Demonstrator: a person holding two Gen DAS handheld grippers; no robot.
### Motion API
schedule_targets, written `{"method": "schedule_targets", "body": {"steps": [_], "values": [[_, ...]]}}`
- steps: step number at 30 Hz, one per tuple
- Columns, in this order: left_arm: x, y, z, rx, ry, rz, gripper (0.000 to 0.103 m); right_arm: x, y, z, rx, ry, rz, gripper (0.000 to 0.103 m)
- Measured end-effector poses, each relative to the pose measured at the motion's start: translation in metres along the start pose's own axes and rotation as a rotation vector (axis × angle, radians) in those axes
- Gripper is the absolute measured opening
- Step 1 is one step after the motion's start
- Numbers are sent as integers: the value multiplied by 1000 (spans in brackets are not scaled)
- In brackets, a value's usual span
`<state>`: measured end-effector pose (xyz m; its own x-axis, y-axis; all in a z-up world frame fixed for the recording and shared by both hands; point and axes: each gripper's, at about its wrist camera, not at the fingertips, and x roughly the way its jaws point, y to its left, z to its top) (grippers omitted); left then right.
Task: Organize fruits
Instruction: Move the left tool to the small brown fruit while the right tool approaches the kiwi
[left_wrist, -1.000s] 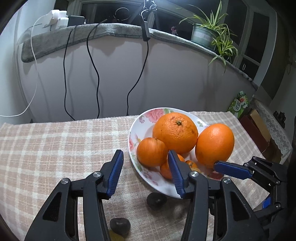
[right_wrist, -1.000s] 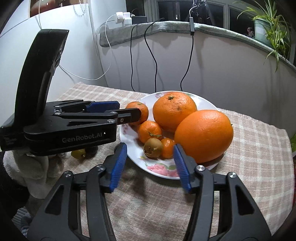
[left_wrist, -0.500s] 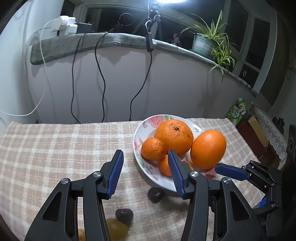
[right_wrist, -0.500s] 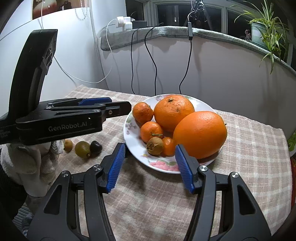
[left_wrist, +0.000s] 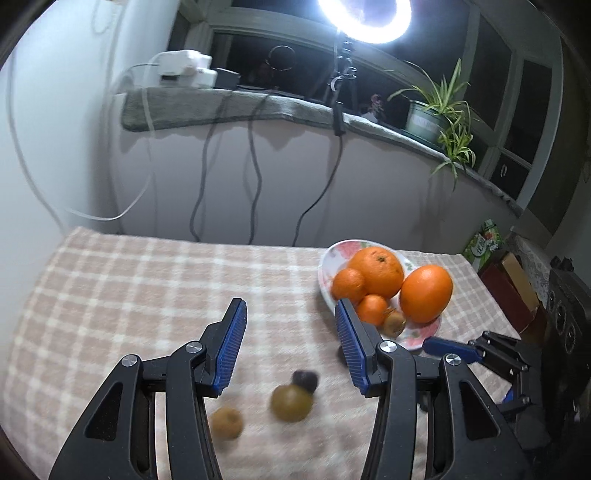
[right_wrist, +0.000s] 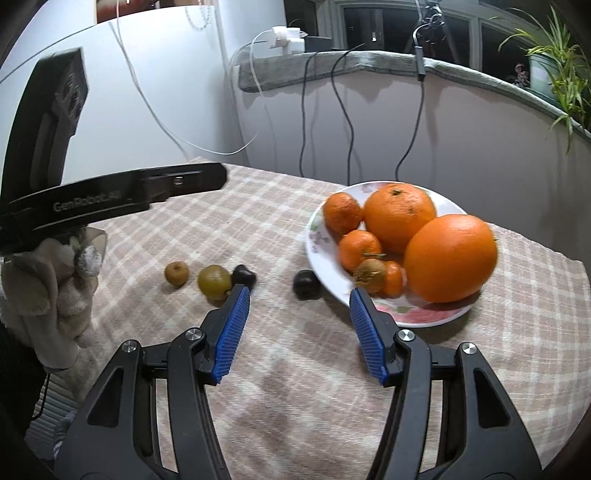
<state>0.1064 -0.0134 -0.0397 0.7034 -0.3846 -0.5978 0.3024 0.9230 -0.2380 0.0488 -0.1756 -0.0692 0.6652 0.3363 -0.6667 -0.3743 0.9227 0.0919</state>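
Left tool (left_wrist: 290, 336) and right tool (right_wrist: 299, 325) both gape empty, angled downward.

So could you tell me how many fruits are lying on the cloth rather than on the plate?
4: a brown one leftmost, a green one, a dark one touching it, another dark one beside the plate.

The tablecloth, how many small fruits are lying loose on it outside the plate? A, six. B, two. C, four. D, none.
C: in the right wrist view four small fruits lie on the tablecloth left of the plate: a brown one, a greenish one, a dark one touching it, and another dark one by the plate's rim.
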Motion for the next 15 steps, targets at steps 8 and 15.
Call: {"method": "schedule_targets", "body": {"steps": [8, 15], "values": [[-24, 31, -34, -21, 38, 68, 49, 14, 12, -2, -10, 32, 57, 59], [-27, 45, -62, -60, 94, 76, 49, 27, 29, -2, -28, 59, 105, 57]]}}
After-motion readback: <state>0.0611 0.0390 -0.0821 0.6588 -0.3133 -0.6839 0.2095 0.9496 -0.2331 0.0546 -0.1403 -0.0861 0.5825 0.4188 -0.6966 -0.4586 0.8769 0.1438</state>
